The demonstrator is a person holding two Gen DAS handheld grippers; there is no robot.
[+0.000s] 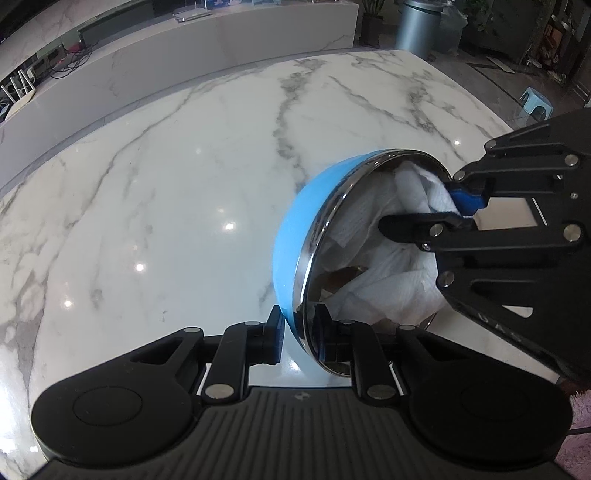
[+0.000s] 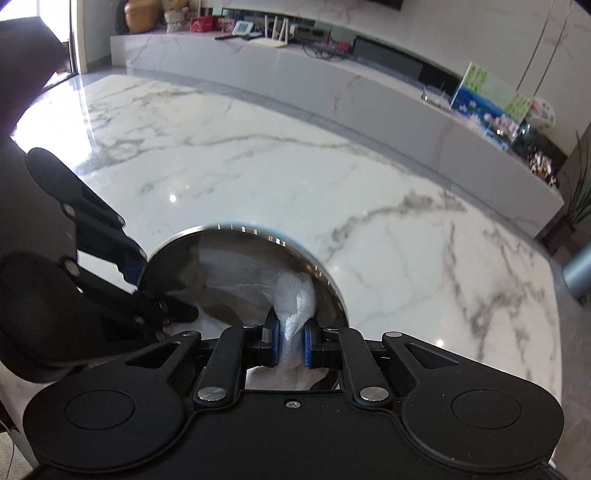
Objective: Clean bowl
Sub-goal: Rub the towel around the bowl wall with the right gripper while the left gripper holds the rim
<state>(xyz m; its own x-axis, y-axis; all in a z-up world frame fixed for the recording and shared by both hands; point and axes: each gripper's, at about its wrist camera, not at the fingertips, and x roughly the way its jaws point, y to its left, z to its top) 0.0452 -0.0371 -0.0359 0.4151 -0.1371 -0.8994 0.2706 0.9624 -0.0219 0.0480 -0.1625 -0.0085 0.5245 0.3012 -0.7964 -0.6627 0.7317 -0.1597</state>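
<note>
A bowl point(image 1: 295, 229), blue outside and shiny steel inside, is tilted on its side above the marble table. My left gripper point(image 1: 301, 332) is shut on the bowl's rim, one finger outside and one inside. My right gripper point(image 2: 290, 338) is shut on a wad of white paper towel point(image 2: 297, 299) and presses it into the bowl's inside point(image 2: 236, 273). In the left wrist view the right gripper point(image 1: 463, 205) reaches in from the right with the towel point(image 1: 388, 280) filling much of the bowl. A brown smear point(image 1: 341, 278) shows on the steel. The left gripper also shows in the right wrist view point(image 2: 135, 277).
The white marble table point(image 1: 166, 203) spreads out under the bowl. A long marble counter point(image 2: 332, 85) with routers, cables and boxes runs behind it. A grey bin point(image 1: 417, 26) and a small blue stool point(image 1: 535, 105) stand on the floor beyond the table's far edge.
</note>
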